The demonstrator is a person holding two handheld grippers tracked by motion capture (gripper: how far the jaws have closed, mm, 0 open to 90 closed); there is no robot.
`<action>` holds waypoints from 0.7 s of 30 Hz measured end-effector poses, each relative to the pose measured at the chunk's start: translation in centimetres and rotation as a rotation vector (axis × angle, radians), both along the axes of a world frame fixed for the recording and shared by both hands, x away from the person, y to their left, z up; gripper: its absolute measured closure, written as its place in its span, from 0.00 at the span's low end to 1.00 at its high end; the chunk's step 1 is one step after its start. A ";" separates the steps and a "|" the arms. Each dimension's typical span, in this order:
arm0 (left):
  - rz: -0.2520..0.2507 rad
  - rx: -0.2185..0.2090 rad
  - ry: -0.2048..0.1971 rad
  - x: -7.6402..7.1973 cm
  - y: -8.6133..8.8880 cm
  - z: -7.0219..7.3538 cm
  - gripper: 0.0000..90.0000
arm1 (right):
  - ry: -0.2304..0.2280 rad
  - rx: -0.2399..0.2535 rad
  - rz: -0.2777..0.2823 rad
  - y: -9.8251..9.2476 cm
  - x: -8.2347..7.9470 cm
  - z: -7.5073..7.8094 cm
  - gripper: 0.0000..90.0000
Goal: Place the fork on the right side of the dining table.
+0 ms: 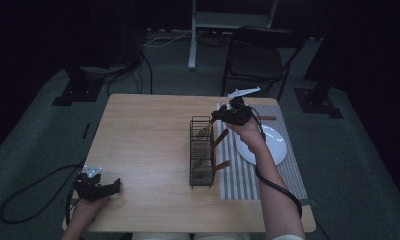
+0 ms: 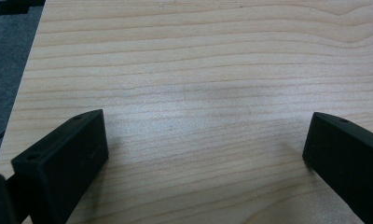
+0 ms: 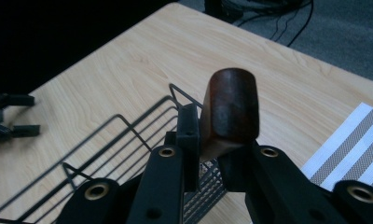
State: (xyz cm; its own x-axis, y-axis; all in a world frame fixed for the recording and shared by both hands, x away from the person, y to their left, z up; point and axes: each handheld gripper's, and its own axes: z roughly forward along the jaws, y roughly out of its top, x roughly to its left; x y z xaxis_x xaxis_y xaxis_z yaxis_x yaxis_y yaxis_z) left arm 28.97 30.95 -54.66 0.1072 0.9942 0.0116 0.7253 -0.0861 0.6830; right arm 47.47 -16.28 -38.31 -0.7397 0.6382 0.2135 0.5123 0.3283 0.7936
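A black wire rack stands in the middle of the wooden table. My right gripper hovers over the rack's far end, shut on the brown wooden handle of a utensil. The handle stands up between the right gripper's jaws, and its lower end points down into the rack. Two more wooden-handled utensils lean out of the rack's right side. My left gripper rests at the near left corner, and its jaws stand wide apart over bare wood in the left gripper view.
A grey striped mat lies right of the rack with a white plate on it and another wooden-handled utensil at its far end. A dark folding chair stands behind the table. Cables trail on the floor.
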 end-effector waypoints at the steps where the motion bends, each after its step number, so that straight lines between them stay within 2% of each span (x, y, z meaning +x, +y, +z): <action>1: 0.000 0.000 0.000 0.0 0.0 0.0 0.00 | -0.002 0.004 -0.002 -0.1 -0.2 0.2 0.90; 5: 0.000 0.000 0.000 0.0 0.0 0.0 0.00 | -0.016 0.002 -0.002 -0.2 -0.6 0.9 0.90; 21: 0.001 -0.001 -0.001 0.0 0.0 0.0 0.00 | -0.112 0.056 -0.025 -2.4 -3.9 6.1 0.90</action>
